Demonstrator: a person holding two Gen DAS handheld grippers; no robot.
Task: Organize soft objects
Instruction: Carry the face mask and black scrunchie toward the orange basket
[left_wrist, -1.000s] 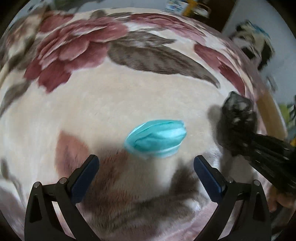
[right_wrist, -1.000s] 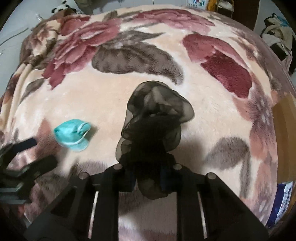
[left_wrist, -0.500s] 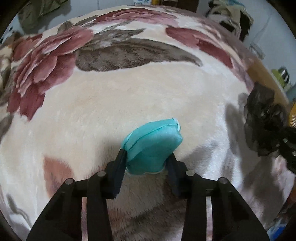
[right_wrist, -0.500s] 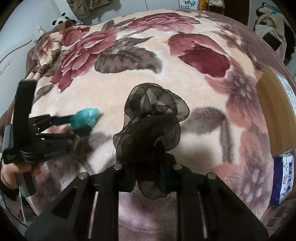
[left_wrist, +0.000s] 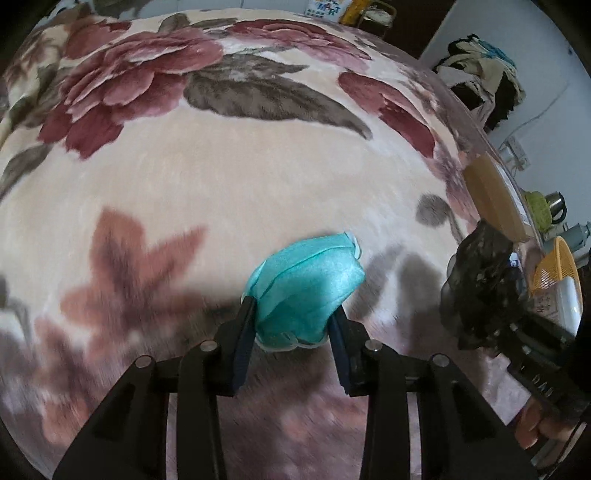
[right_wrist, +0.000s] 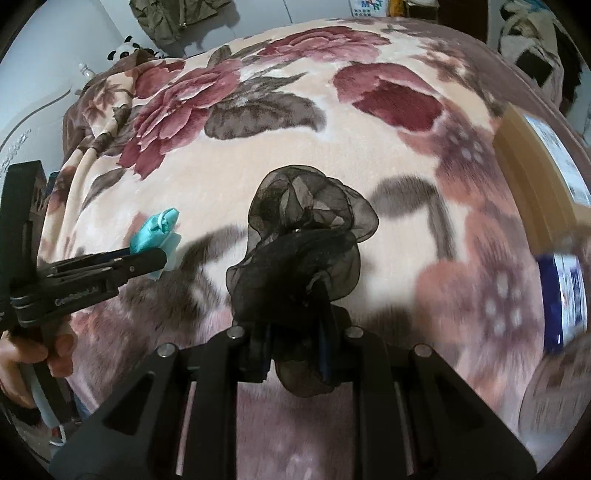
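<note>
My left gripper (left_wrist: 291, 314) is shut on a teal folded face mask (left_wrist: 306, 284) and holds it above the floral blanket (left_wrist: 221, 177). The mask also shows in the right wrist view (right_wrist: 157, 232), pinched in the left gripper (right_wrist: 155, 254) at the left. My right gripper (right_wrist: 293, 332) is shut on a black sheer scrunchie (right_wrist: 303, 240), held above the blanket (right_wrist: 332, 147). In the left wrist view the scrunchie (left_wrist: 480, 288) and the right gripper appear at the right edge.
A wooden bed edge (left_wrist: 491, 199) runs along the right. Beyond it are an orange basket (left_wrist: 554, 269) and a kettle (left_wrist: 554, 206). A blue-and-white pack (right_wrist: 561, 295) lies at the right. Clothes (left_wrist: 480, 74) pile at the back right.
My left gripper closed on the teal mask and lifted it off the blanket. The right gripper kept hold of the scrunchie, and both views shifted over the bed.
</note>
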